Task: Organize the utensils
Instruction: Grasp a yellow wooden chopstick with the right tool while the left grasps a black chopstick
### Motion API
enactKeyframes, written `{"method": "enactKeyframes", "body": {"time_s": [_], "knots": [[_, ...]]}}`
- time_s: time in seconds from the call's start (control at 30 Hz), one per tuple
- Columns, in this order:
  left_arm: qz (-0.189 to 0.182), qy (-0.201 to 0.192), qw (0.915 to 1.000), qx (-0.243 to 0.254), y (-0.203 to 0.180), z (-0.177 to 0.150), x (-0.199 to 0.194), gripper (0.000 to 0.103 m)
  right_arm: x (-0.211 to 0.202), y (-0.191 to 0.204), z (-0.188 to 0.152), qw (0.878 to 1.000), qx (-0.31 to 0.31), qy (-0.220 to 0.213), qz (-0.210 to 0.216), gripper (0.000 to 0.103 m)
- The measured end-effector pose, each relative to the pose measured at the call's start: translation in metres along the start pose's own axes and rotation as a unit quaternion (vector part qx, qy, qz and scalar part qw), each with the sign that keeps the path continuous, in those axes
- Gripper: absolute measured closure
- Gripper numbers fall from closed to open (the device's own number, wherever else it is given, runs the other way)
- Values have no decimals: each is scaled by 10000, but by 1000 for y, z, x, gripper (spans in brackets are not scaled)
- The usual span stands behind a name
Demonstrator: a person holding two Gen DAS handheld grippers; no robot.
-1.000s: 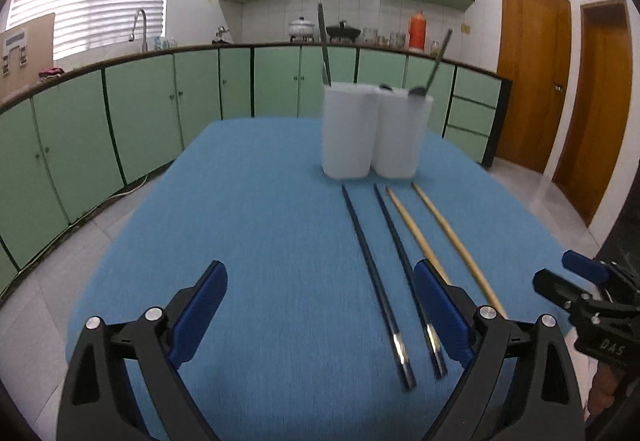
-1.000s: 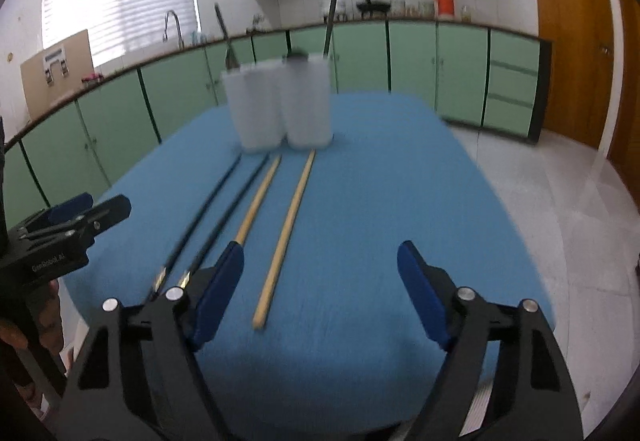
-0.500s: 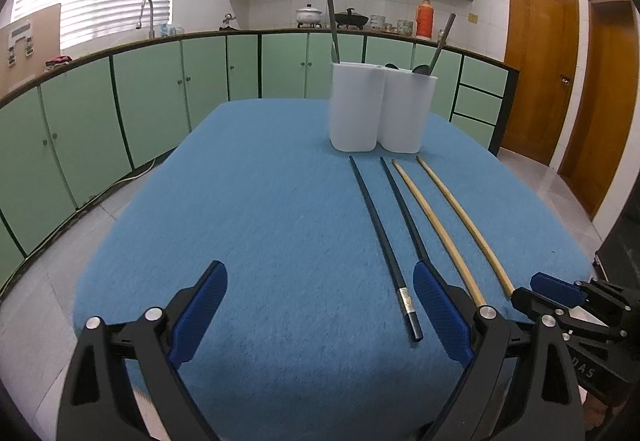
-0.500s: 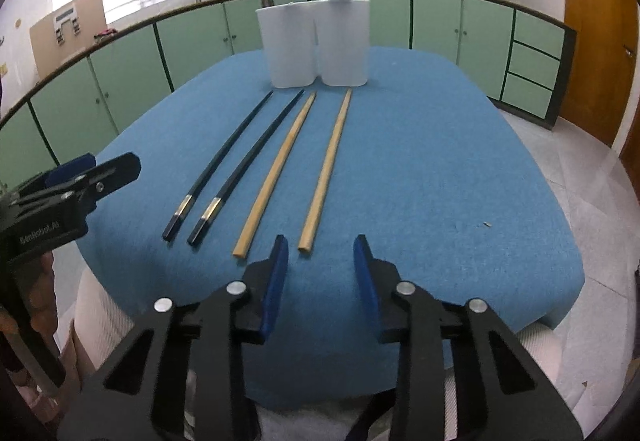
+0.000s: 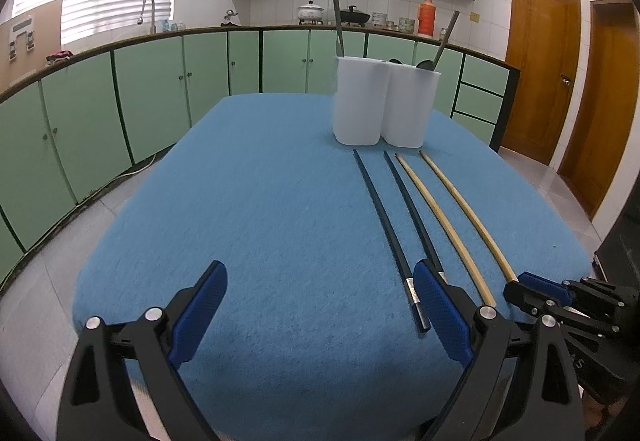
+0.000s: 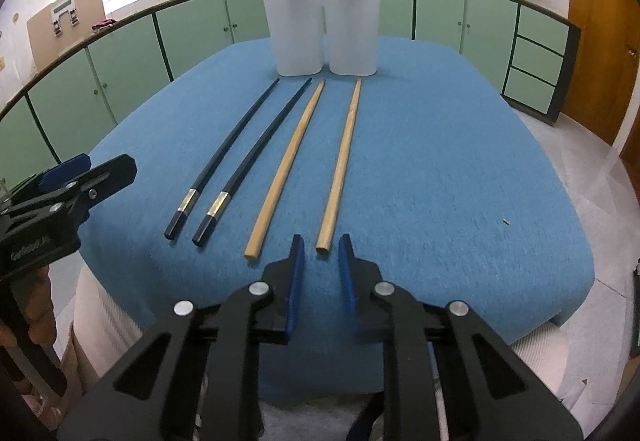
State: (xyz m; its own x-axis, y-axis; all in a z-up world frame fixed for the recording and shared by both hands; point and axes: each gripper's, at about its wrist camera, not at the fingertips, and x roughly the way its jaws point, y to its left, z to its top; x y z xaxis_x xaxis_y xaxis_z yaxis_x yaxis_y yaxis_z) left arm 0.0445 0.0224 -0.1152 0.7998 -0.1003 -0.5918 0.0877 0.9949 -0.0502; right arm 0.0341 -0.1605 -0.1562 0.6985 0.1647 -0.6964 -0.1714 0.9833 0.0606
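Note:
Two black chopsticks point(image 6: 224, 165) point(image 5: 386, 229) and two wooden chopsticks point(image 6: 344, 161) point(image 5: 464, 209) lie side by side on the blue table point(image 6: 440, 169), pointing at a white double utensil holder point(image 6: 322, 31) point(image 5: 384, 103) that holds a few dark utensils. My right gripper point(image 6: 319, 257) is narrowly open and empty, its jaws just short of the near end of the right wooden chopstick. My left gripper point(image 5: 316, 305) is wide open and empty above the table's near edge, left of the black chopsticks.
Green cabinets point(image 5: 168, 89) with a sink and pots on the counter curve behind the table. Wooden doors point(image 5: 540, 81) stand at the right. Tiled floor surrounds the table. My left gripper also shows at the left of the right wrist view point(image 6: 72, 181).
My right gripper has narrowed from wide open to a small gap and come up to the right wooden chopstick's near end. The left gripper stays open and barely shifts.

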Motion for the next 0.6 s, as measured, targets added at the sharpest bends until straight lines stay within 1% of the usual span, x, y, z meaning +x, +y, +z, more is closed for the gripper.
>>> {"method": "enactKeyframes", "body": {"time_s": [0.2,0.27,0.3,0.33,0.5,0.53,0.6], "knots": [[-7,9,10000,19,2,0,1,11,2,2,2,9999,-55,71,-104,87],[-25,12,10000,31,3,-1,1,11,3,1,4,9998,-58,106,-126,88],[-31,22,10000,45,2,-2,2,11,4,1,4,9998,-67,120,-147,90],[-38,35,10000,57,1,-2,2,11,4,1,4,9998,-70,130,-167,95],[-93,101,9998,127,-3,-5,3,12,3,-1,4,9997,-76,131,-194,96],[-104,112,9998,156,-5,-6,3,12,3,-1,4,9997,-74,126,-209,96],[-161,174,9995,223,-9,-8,4,21,2,-4,3,9997,-36,124,-222,96]]}}
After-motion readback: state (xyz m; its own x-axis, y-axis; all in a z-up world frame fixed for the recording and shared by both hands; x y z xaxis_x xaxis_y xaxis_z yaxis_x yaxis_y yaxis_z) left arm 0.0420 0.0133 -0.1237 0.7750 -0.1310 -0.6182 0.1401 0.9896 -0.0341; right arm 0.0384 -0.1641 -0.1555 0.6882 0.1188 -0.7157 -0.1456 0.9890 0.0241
